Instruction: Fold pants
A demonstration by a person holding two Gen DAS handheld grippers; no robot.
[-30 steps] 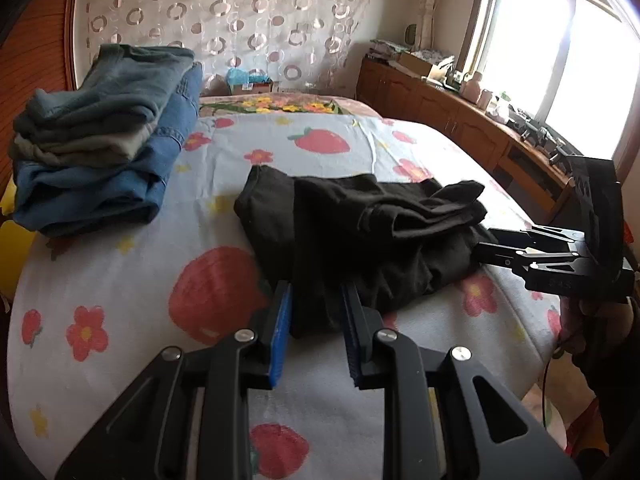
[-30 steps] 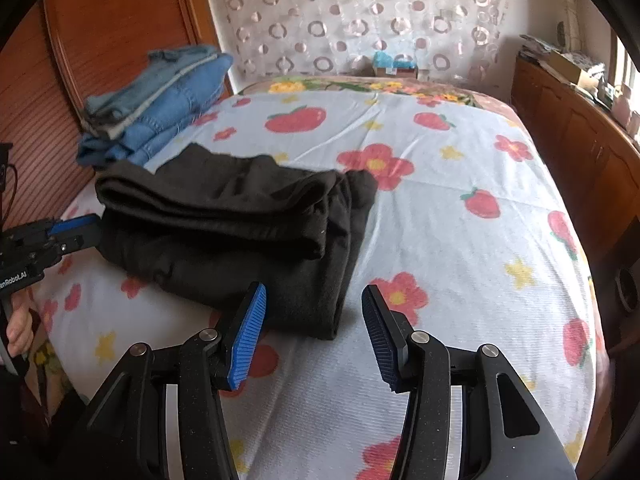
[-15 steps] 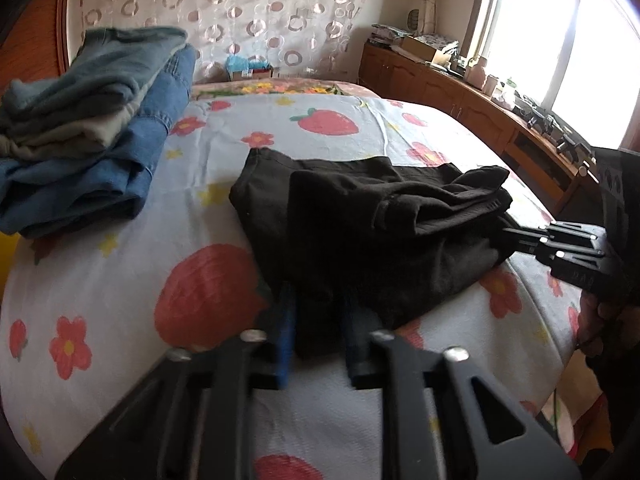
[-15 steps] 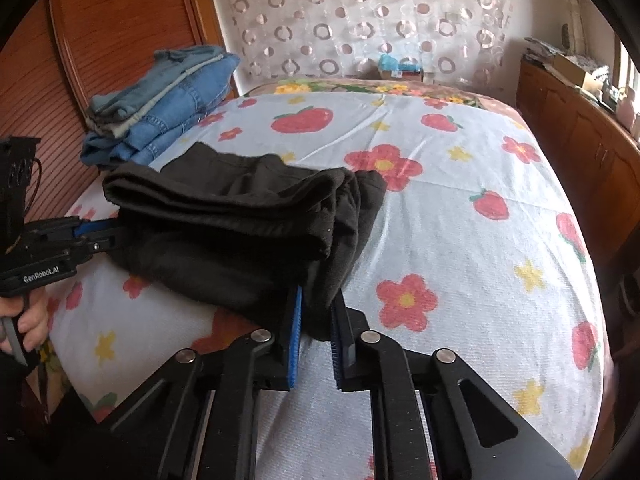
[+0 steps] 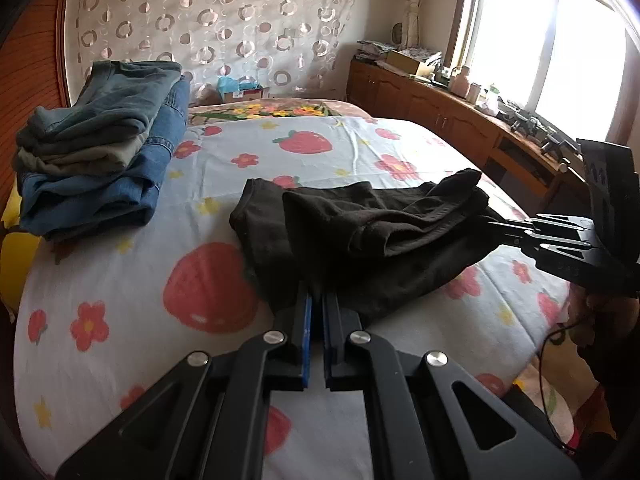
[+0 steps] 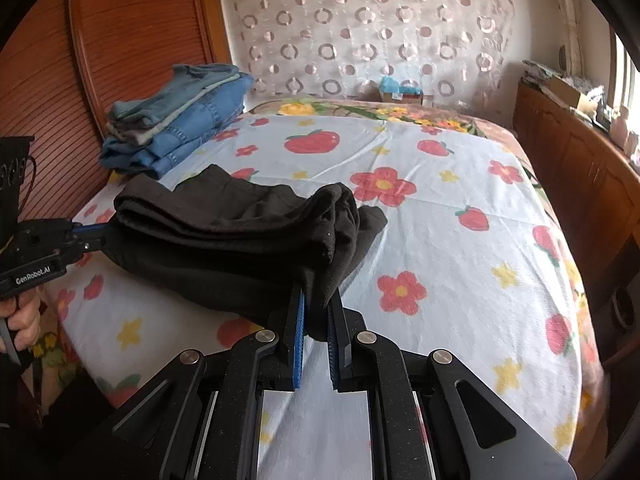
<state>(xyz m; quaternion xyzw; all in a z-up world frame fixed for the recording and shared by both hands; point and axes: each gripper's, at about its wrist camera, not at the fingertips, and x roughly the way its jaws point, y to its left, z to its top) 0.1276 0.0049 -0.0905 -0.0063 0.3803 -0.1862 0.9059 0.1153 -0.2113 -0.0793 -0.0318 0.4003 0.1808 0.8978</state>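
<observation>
On the strawberry-print bed (image 5: 120, 280), the left wrist view shows the left tool (image 5: 316, 308) clamped on the near edge of the black pants (image 5: 360, 232), which lie half-folded mid-bed beside stacked jeans (image 5: 100, 168). From the right wrist view, the right tool (image 6: 318, 312) pinches the pants' thick corner. Uneven pulling could, I judge, spill the folded layers. No containers are clearly visible.

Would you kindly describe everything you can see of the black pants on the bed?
The black pants are soft, matte, knit-looking fabric, folded into several thick layers. They lie across the near part of the strawberry-print bedsheet. The left gripper is shut on one near corner, the right gripper on the other, with cloth bunched between its pads.
</observation>
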